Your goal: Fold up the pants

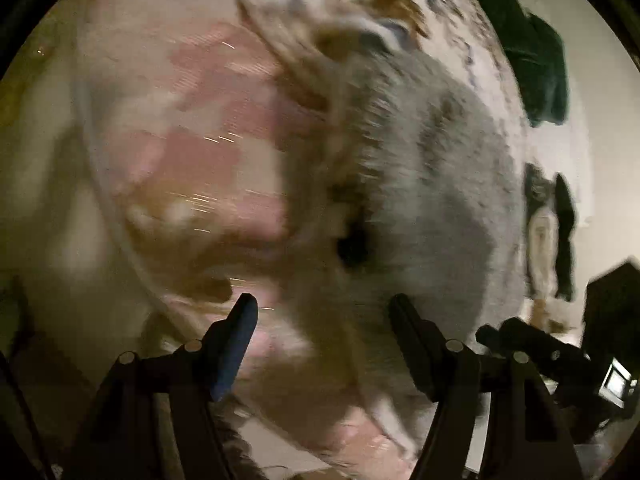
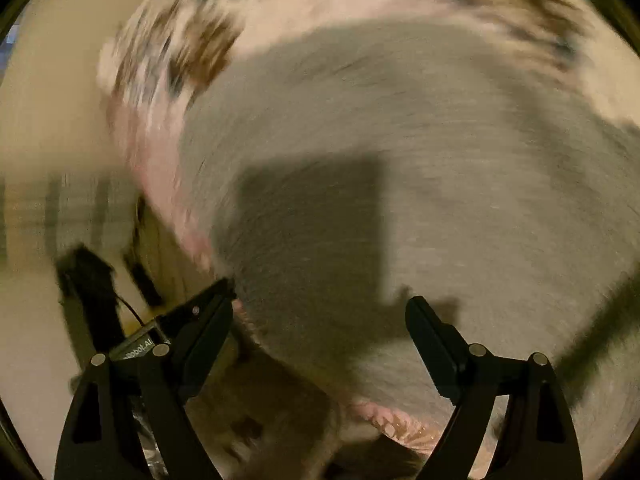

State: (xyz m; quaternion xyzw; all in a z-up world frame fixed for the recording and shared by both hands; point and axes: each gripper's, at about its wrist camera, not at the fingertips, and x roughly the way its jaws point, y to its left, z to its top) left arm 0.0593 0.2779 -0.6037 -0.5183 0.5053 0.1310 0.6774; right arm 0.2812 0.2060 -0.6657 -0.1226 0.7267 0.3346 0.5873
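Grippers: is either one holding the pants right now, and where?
Neither. Left gripper and right gripper both stand open above the grey pants, nothing between their fingers.

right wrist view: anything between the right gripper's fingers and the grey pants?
Nothing shows there. In the right wrist view the right gripper stands open above the grey pants, only its shadow falling on the fabric. Blur hides whether the fingertips touch it.

both views badly motion-blurred. grey pants (image 1: 440, 184) edges smeared, folds unreadable. patterned cover (image 2: 176, 52) just streaks. dark cloth (image 1: 536, 64) far right, cut off by frame rim, can't id.
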